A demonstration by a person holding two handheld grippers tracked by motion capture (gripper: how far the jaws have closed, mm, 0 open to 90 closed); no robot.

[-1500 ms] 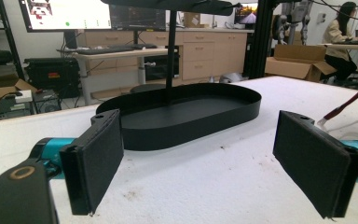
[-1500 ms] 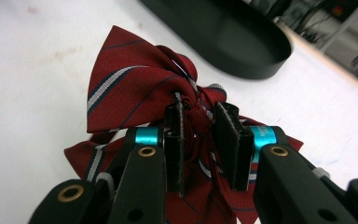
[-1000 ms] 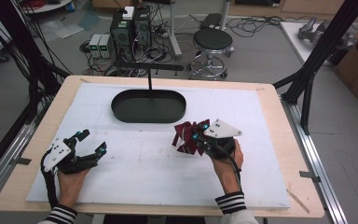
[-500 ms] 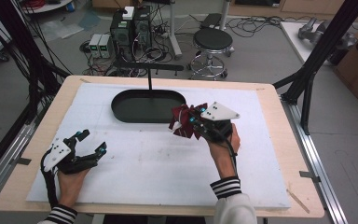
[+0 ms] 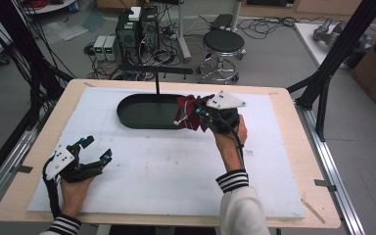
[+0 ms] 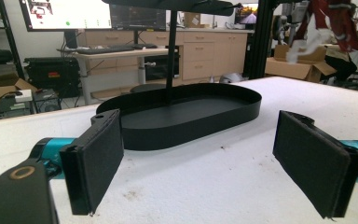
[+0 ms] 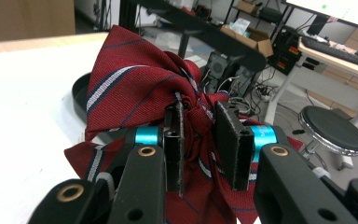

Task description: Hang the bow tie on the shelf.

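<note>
My right hand-held gripper [image 5: 199,113] pinched the red bow tie [image 7: 140,88] beside the black tray [image 5: 147,111]; my left hand-held gripper [image 5: 94,152] rested spread, low on the desk [image 5: 176,166]

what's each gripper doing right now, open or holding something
Left gripper: open, holding nothing, low over the white mat.
Right gripper: shut on the red striped bow tie, beside the black oval tray.
</note>
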